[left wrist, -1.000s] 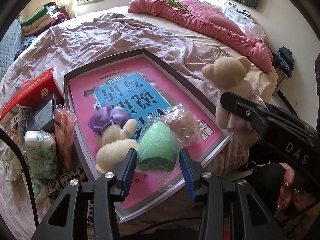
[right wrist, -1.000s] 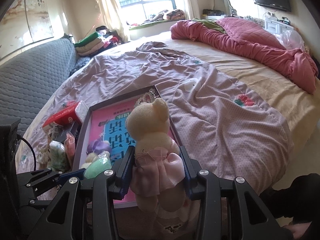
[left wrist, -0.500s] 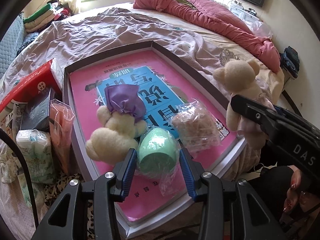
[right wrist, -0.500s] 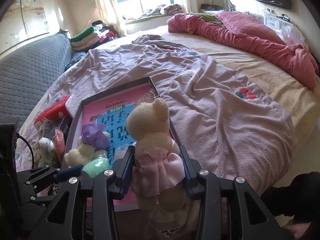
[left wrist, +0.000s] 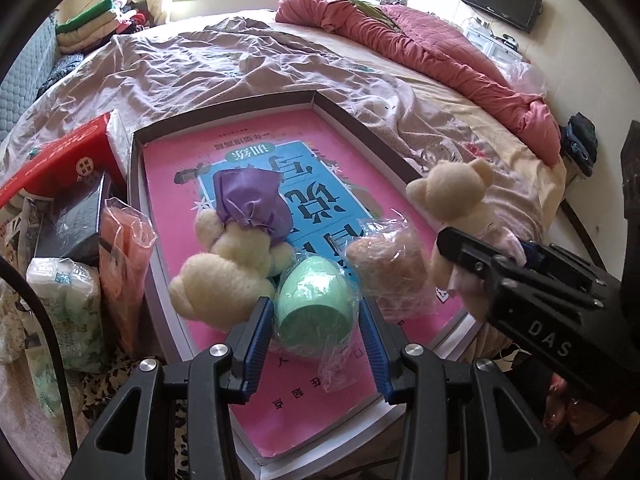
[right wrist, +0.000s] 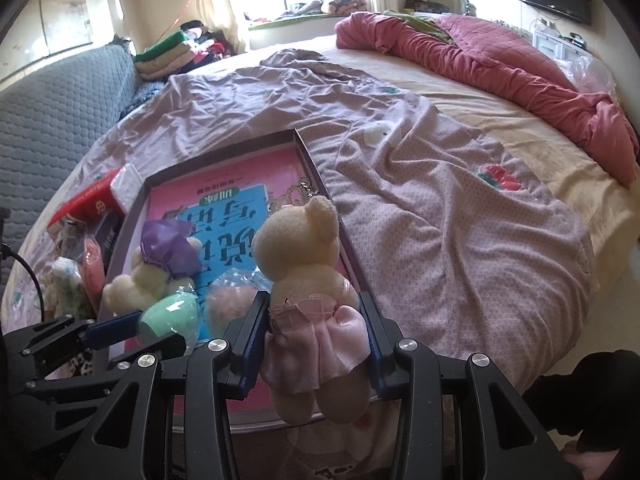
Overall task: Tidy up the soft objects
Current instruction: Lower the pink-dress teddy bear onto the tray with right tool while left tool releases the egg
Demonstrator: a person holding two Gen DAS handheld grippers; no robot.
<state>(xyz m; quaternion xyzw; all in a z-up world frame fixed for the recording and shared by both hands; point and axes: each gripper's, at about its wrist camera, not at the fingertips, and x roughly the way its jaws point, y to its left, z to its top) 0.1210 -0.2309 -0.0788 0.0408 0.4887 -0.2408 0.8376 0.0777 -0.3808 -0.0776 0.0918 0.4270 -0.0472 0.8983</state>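
My left gripper (left wrist: 316, 312) is shut on a green egg-shaped sponge (left wrist: 312, 300) in a clear plastic wrap, low over the pink-bottomed box (left wrist: 224, 132) on the bed. Left of the sponge, a cream plush bear in a purple dress (left wrist: 236, 240) lies in the box. To the right lies a wrapped peach sponge (left wrist: 388, 264). My right gripper (right wrist: 314, 330) is shut on a cream bear in a pink dress (right wrist: 304, 256), held upright over the box's near right corner. That bear (left wrist: 452, 196) and the right gripper (left wrist: 488, 256) show at the right of the left wrist view.
Left of the box lie a red carton (left wrist: 56, 160), a dark box (left wrist: 76, 220), an orange bag (left wrist: 124, 256) and a white-green pack (left wrist: 64, 300). A rumpled mauve sheet (right wrist: 420, 208) and red quilt (right wrist: 500, 68) cover the bed beyond. A grey couch (right wrist: 52, 120) stands at left.
Both grippers have sunk closer to the box with their loads. The purple-dressed bear has shifted from behind the green sponge to its left side.
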